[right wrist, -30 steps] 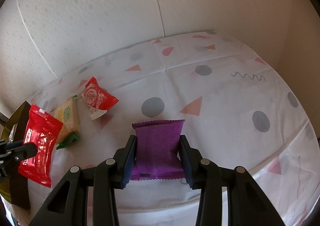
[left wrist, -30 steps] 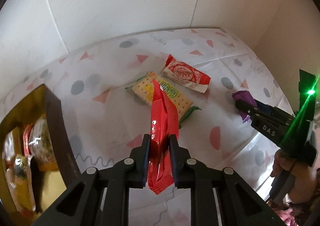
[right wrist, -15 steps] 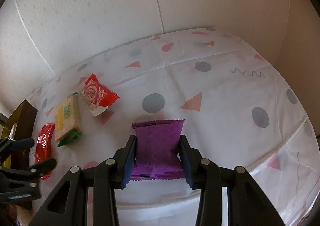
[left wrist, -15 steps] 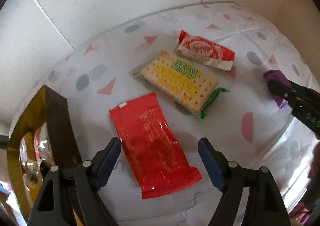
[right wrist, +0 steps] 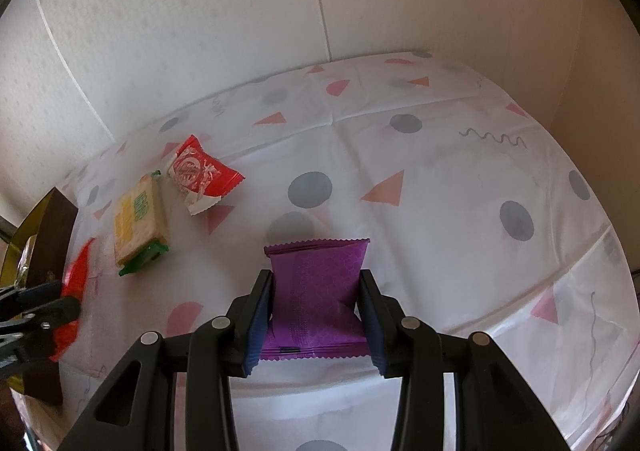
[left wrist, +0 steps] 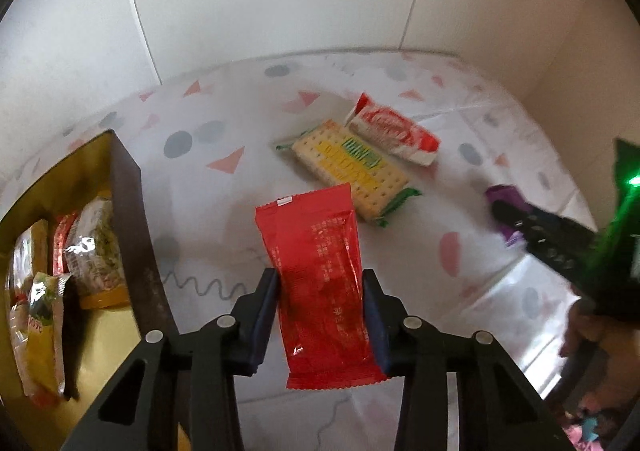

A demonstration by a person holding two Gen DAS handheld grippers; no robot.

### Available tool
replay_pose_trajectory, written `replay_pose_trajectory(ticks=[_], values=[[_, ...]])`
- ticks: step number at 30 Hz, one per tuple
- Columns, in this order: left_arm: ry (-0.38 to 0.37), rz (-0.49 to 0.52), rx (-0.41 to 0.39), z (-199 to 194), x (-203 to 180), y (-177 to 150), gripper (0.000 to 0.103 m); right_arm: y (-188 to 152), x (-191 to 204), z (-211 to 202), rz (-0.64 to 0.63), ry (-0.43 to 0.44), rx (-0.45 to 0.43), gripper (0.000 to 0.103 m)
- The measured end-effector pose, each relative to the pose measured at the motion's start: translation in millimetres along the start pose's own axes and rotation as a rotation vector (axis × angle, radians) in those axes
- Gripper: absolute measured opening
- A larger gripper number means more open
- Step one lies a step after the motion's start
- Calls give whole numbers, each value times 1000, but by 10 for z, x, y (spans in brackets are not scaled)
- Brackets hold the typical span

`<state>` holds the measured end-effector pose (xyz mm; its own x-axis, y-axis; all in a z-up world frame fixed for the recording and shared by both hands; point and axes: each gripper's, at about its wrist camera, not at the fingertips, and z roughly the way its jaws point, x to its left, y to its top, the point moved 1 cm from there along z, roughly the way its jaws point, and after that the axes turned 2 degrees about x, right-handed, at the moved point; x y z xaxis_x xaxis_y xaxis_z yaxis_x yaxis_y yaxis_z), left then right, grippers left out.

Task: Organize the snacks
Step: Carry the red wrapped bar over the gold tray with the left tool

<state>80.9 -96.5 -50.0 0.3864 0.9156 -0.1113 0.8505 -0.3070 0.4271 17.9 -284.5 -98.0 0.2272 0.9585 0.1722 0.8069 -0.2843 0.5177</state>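
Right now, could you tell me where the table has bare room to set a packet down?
The tablecloth lies bare across its right half, beyond the purple packet. It is crowded on the left: the cracker pack and red-and-white packet lie close together, with the red packet and snack box nearer.

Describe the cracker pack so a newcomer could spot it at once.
On the patterned tablecloth, right of the snack box, two packets lie side by side. The cracker pack is the pale yellow, dimpled one with green ends; the red-and-white packet is behind it.
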Motion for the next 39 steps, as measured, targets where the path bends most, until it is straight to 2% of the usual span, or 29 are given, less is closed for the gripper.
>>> replay_pose_trajectory(ticks=[5, 12, 17, 24, 29, 39], values=[[-22, -35, -65, -268, 64, 21, 41, -30, 9, -28, 9, -1, 3, 42], [27, -77, -134, -568, 344, -27, 41, -93, -9, -84, 49, 16, 11, 41], [53, -139, -147, -670, 636, -129, 41, -145, 7, -148, 64, 32, 9, 41], [77, -227, -117, -673, 1050, -341, 41, -193, 76, -223, 76, 42, 2, 41], [74, -247, -79, -610, 1210, -471, 41, -186, 171, -278, 70, 61, -4, 41], [96, -284, 20, -398, 1468, -746, 41, -100, 487, -531, 70, 158, -44, 41]])
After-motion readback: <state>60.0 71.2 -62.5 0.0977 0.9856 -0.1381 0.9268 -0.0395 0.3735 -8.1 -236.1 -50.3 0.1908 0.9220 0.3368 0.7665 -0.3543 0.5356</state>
